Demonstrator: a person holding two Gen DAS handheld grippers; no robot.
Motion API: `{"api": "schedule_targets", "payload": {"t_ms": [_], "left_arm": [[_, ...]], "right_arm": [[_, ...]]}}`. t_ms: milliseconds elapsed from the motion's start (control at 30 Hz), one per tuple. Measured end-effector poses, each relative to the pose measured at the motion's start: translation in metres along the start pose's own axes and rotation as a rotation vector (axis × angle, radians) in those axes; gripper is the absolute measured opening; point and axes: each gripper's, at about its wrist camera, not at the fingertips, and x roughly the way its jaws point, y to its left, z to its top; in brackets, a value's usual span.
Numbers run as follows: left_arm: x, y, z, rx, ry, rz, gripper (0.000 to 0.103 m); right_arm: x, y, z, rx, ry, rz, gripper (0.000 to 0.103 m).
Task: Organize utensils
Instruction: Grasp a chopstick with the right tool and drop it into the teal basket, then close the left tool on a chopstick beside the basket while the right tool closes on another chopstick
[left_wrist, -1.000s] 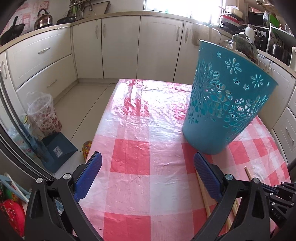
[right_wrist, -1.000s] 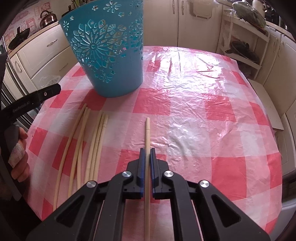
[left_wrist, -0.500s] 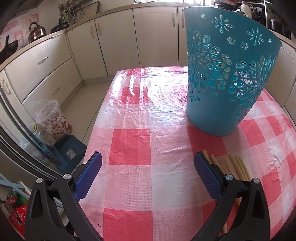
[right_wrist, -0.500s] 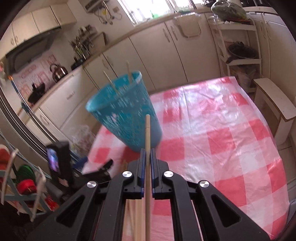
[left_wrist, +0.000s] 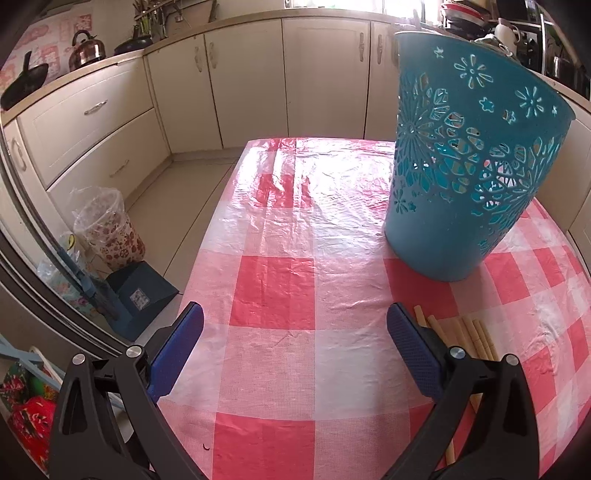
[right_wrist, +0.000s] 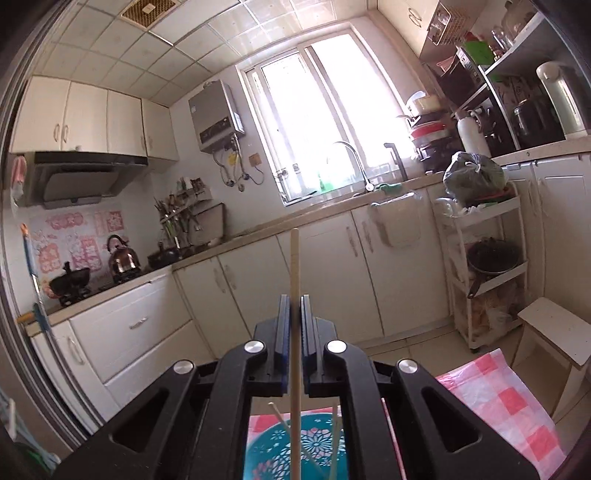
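My right gripper (right_wrist: 294, 308) is shut on one pale wooden chopstick (right_wrist: 294, 266), held nearly level high above the table; the stick runs forward past the pads and back down over the teal basket (right_wrist: 317, 446), where two more sticks lean inside. In the left wrist view the same teal cut-out basket (left_wrist: 469, 177) stands upright on the red-and-white checked tablecloth (left_wrist: 288, 280). My left gripper (left_wrist: 293, 334) hangs open over the cloth with nothing between its pads. Several loose chopsticks (left_wrist: 458, 334) lie on the cloth just behind its right finger.
Cream kitchen cabinets (left_wrist: 258, 81) line the far walls. On the floor left of the table stand a floral bin (left_wrist: 107, 229) and a blue dustpan (left_wrist: 140, 293). A white shelf cart (right_wrist: 484, 266) and a stool (right_wrist: 554, 328) stand right of the table corner (right_wrist: 491, 395).
My right gripper rose from the table with the chopstick and tilted up from facing the cloth to facing the window. The left gripper barely shifted, bringing the basket slightly nearer.
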Motion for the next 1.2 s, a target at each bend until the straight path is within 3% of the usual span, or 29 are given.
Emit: {"api": "schedule_targets", "payload": {"t_ms": [200, 400, 433, 467, 533, 567, 633, 767, 967, 1100, 1200], "left_arm": [[-0.001, 0.008, 0.000, -0.047, -0.011, -0.018, 0.095], [0.000, 0.011, -0.001, -0.056, -0.013, -0.017, 0.095], [0.000, 0.011, -0.001, -0.056, -0.013, -0.017, 0.095], [0.000, 0.011, -0.001, -0.057, -0.013, -0.017, 0.095], [0.000, 0.011, 0.000, -0.060, -0.014, -0.016, 0.095], [0.000, 0.011, 0.000, -0.062, -0.014, -0.017, 0.095], [-0.001, 0.012, -0.001, -0.066, -0.018, -0.020, 0.095], [-0.001, 0.014, -0.001, -0.069, -0.017, -0.021, 0.095], [0.000, 0.013, -0.001, -0.066, -0.013, -0.014, 0.095], [0.002, 0.012, -0.001, -0.061, -0.007, -0.008, 0.095], [0.003, 0.012, -0.001, -0.058, -0.004, -0.005, 0.095]], "right_arm": [[0.010, -0.014, -0.044, -0.035, 0.095, -0.047, 0.006], [-0.016, -0.018, -0.060, -0.074, 0.151, -0.003, 0.008], [-0.022, -0.020, -0.063, -0.078, 0.166, 0.014, 0.019], [-0.028, -0.022, -0.066, -0.074, 0.184, 0.025, 0.042], [-0.039, -0.028, -0.072, -0.066, 0.206, 0.024, 0.067], [-0.044, -0.031, -0.075, -0.071, 0.239, 0.026, 0.072], [-0.046, -0.038, -0.084, -0.061, 0.338, 0.047, 0.094], [-0.049, -0.063, -0.098, 0.035, 0.516, -0.004, 0.096], [-0.059, -0.108, -0.105, 0.227, 0.604, -0.101, 0.096], [-0.061, -0.139, -0.113, 0.405, 0.687, -0.096, 0.096], [-0.070, -0.155, -0.113, 0.518, 0.695, -0.072, 0.096]]}}
